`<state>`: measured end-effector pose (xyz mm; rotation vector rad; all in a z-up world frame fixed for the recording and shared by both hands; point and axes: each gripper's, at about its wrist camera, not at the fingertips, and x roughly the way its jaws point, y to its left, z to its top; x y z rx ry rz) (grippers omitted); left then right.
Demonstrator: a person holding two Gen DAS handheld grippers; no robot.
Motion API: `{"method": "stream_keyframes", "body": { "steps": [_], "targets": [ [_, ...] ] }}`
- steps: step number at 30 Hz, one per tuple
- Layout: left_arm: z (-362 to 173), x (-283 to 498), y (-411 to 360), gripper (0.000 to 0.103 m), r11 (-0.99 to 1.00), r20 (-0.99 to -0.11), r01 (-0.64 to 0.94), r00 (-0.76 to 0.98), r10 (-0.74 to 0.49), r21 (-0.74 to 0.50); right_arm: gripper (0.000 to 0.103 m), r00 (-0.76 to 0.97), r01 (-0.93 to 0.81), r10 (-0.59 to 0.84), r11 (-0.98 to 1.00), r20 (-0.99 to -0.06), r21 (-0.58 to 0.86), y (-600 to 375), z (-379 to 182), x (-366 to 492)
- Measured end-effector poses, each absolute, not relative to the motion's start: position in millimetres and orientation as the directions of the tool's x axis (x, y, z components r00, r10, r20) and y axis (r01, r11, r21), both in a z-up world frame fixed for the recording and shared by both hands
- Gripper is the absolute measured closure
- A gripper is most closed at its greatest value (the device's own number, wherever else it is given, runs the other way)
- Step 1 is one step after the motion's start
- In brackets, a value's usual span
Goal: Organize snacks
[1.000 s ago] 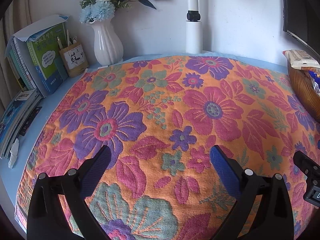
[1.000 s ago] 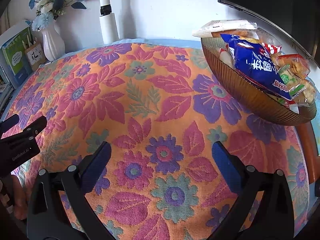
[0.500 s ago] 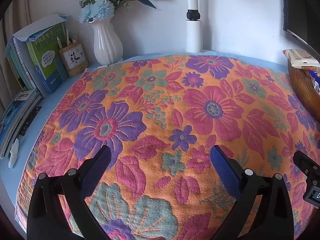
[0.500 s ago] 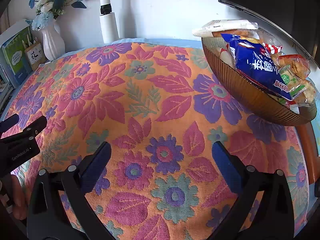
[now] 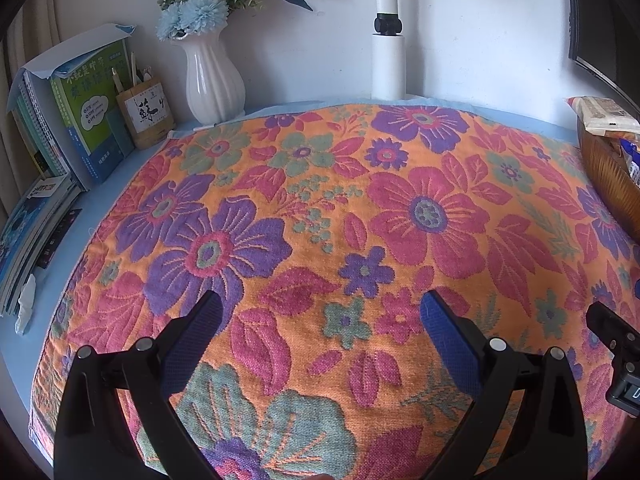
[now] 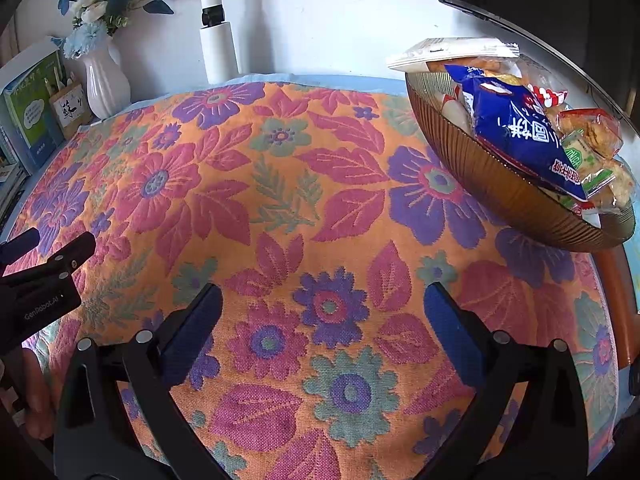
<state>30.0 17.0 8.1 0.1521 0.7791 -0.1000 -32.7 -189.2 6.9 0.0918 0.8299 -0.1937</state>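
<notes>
A soft, bumpy woven cloth with orange, pink and purple flowers (image 6: 280,184) covers the table; a round brown ribbed bowl (image 6: 480,168) sits on its far right side, piled with shiny snack packs, a big blue crinkly bag (image 6: 516,128) on top; the left gripper (image 5: 320,316) hangs low over the cloth, its blue padded fingers wide apart and holding nothing; the right gripper (image 6: 322,304) does the same, well apart from the bowl.

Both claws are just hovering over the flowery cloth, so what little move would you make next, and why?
Probably none: all the snack packets, like the big blue packet, already sit in the ribbed brown bowl, and none shows on the floral tablecloth. Both the right claw and left claw are open and hold nothing.
</notes>
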Motion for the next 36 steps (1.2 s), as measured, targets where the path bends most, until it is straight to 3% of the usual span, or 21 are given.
{"method": "stream_keyframes", "body": {
  "steps": [36],
  "targets": [
    [9.4, 30.2, 15.6, 0.005, 0.981, -0.705, 0.141, 0.709, -0.005, 0.134, 0.003, 0.654, 0.184, -0.115, 0.983, -0.748, 0.01, -191.5, 6.1, -30.3]
  ]
}}
